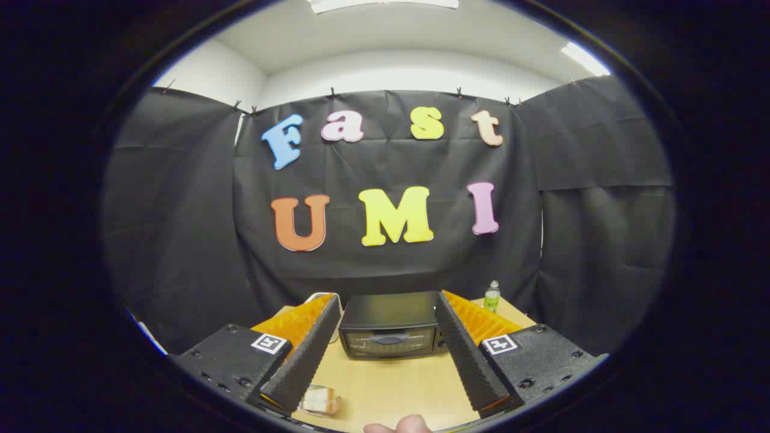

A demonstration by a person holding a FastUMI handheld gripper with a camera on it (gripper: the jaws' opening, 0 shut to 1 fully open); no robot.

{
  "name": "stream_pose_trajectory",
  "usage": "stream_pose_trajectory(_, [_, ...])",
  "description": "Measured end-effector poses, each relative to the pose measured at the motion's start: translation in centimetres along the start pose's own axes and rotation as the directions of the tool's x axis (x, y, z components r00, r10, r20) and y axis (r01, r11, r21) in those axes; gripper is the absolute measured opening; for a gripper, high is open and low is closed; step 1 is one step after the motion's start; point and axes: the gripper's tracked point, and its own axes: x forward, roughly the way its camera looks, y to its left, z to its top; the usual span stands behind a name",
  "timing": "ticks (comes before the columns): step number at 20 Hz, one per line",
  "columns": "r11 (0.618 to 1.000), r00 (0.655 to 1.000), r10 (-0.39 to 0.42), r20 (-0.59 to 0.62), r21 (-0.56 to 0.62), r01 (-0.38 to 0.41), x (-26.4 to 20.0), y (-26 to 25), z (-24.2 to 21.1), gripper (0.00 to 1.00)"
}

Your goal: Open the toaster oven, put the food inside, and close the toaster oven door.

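A black toaster oven [388,328] stands on the wooden table [391,385] with its glass door shut, beyond the fingertips and framed between them. A wrapped piece of food [319,400] lies on the table close to the left finger [307,355], nearer to me than the oven. My gripper [388,304] is open wide, high above the table, with nothing between its fingers.
A small green bottle [492,296] stands at the table's back right, beside the oven. A white cable or plug [319,296] shows behind the oven's left corner. Part of a hand [400,426] shows at the table's near edge. Black cloth walls the booth.
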Motion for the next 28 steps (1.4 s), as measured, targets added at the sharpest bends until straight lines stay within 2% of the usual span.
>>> stream_pose_trajectory(16, [1.0, 0.999, 0.012, -0.042, 0.007, -0.011, 1.1, -0.7, -0.9, 1.0])
stream_pose_trajectory(28, [1.0, 0.999, 0.008, -0.043, -0.026, -0.009, 4.1, -2.2, -1.1, 1.0])
